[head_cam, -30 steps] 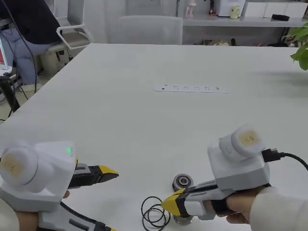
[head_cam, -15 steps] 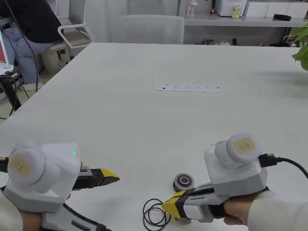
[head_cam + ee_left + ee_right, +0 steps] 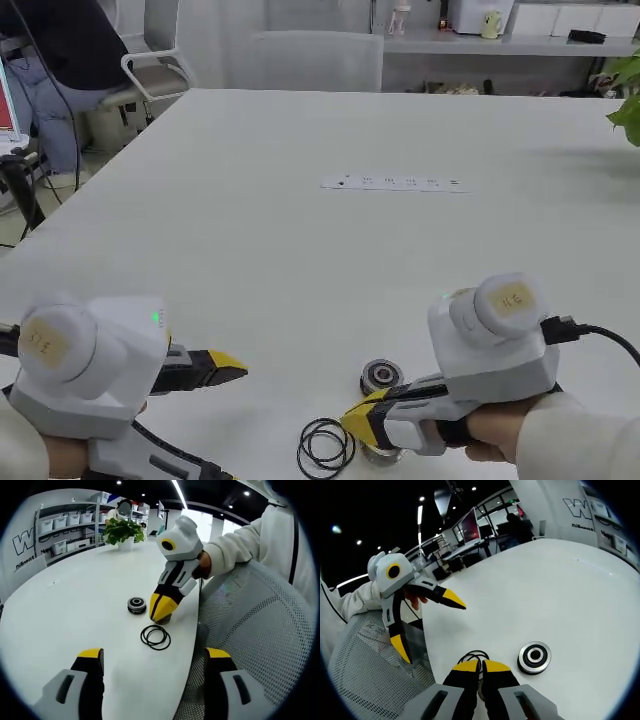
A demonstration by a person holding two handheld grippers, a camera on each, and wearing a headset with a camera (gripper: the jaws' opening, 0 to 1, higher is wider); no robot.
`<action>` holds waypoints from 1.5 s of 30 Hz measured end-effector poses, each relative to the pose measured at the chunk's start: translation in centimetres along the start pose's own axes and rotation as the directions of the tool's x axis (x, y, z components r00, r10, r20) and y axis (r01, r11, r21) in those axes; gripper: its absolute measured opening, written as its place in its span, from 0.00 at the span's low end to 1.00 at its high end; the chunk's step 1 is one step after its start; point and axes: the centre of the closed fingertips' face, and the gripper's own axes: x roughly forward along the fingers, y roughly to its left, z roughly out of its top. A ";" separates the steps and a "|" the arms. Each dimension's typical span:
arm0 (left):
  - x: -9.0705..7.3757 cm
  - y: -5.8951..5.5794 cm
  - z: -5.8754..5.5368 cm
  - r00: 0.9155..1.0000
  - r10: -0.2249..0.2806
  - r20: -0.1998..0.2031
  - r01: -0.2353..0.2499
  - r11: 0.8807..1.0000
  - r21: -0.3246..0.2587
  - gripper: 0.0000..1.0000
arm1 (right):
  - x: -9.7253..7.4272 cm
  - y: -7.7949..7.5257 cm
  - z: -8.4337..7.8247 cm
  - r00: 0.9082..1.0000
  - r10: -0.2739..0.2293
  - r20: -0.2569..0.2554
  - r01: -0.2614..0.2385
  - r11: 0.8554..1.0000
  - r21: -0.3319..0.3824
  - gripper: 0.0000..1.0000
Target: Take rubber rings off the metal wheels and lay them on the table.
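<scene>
Rubber rings (image 3: 325, 445), thin and black, are seen lying flat and overlapped on the white table (image 3: 300, 230). They lie just on the near side of the free metal wheel (image 3: 381, 376), close to the table's near edge. Beyond the metal wheel the tabletop runs open as far as a power strip (image 3: 393, 184), well apart from it, so wide room is offered on that side. On the near side of the wheel the table edge is close, and a mesh chair (image 3: 250, 615) is seen just beside it.

The left gripper (image 3: 154, 653) is held to the left of the wheel in the head view, well apart from it. Its jaws are spread wide and nothing is held between them. The right gripper (image 3: 480, 666) is held just on the near side of the wheel, its jaws drawn almost together and its tips beside the rings. A second wheel (image 3: 381, 456) is seen under these jaws; whether it is clamped cannot be told.
</scene>
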 end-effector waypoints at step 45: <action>-1.2 0.7 4.2 0.988 0.044 0.146 -0.044 0.999 -0.003 0.78 | -3.6 -5.9 1.3 0.986 -0.142 0.090 0.131 0.985 0.114 0.03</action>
